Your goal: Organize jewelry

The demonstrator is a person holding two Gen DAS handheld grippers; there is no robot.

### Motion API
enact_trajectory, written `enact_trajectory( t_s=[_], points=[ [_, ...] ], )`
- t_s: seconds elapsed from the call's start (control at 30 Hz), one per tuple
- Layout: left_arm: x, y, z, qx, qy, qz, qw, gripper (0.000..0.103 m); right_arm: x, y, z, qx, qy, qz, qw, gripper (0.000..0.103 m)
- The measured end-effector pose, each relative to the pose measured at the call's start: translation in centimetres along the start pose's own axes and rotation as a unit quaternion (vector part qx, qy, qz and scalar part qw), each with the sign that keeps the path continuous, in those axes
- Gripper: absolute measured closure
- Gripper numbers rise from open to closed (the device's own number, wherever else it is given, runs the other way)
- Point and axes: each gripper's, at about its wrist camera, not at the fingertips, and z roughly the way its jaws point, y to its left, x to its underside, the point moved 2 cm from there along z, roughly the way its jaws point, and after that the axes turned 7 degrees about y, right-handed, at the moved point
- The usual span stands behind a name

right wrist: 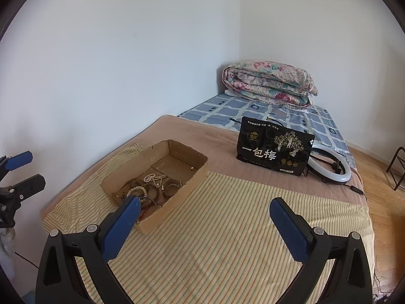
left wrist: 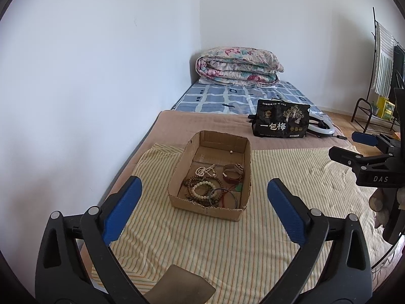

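Clearly, both sets of jaws are spread wide and nothing is gripped or touched by either. The left gripper [left wrist: 205, 202] is held above the striped cloth [left wrist: 253, 240], its blue pads [left wrist: 121, 210] standing well apart with the cardboard box [left wrist: 177, 177] seen between them, farther along the bed. The right gripper [right wrist: 205, 221] is likewise fully parted — only bare striped cloth is framed between its pads, and its left pad overlaps the near corner of the box in the right wrist view without any contact being shown.

The jewelry is gathered inside the open-topped box, which sits on the cloth toward the wall side of the bed [right wrist: 177, 129]. A white bead strand [left wrist: 205, 171], several brown and cream beaded bracelets [left wrist: 202, 187] and a watch with a brown strap [left wrist: 231, 173] are heaped together at the near half of the box — the pieces overlap and cannot all be told apart. A single small pale bead [left wrist: 230, 152] lies alone near the far wall of the box.

Beyond the box, a black snack bag [right wrist: 274, 149] is propped upright on the brown blanket, with a white ring light [right wrist: 331, 162] just behind it and a folded floral quilt [right wrist: 269, 86] at the far end.
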Motion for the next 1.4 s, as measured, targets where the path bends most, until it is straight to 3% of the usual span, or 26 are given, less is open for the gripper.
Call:
enact_trajectory(
  t_s=[1.4],
  points=[
    [0.5,0.6,-0.1,-0.019,-0.002,-0.003,0.9998,0.000,0.8,0.0,-1.1,0.012,0.004,-0.019,1.000,0.000]
  ],
)
